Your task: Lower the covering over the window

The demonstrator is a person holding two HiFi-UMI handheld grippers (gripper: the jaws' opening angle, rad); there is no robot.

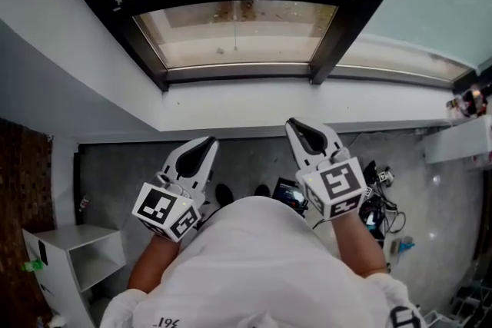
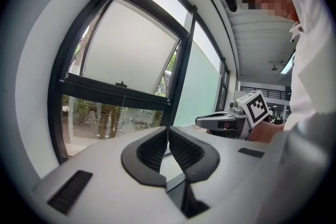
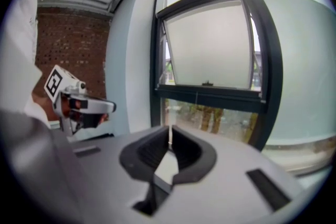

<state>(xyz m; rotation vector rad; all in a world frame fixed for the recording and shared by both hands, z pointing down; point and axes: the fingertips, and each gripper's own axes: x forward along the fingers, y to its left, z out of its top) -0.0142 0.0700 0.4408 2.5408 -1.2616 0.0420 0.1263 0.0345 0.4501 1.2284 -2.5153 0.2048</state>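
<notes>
1. The left gripper [image 2: 168, 134] has its jaws together, with nothing between the pads.
2. The right gripper [image 3: 170, 136] has its jaws together, with only a thin bright slit between the pads.
3. Both are held side by side, apart, with their tips over the white sill [image 1: 254, 100] and pointing at the window [image 1: 238, 73].
4. A frosted upper sash [image 2: 126, 44] tilts outward. A thin cord [image 1: 232, 11] hangs from the dark crossbar before the clear lower pane, and neither gripper touches it. I cannot make out the covering.
5. A white shelf unit [image 1: 84, 242] stands on the floor at lower left. A small green item [image 1: 31, 266] sits at its left edge, too small to identify.
</notes>
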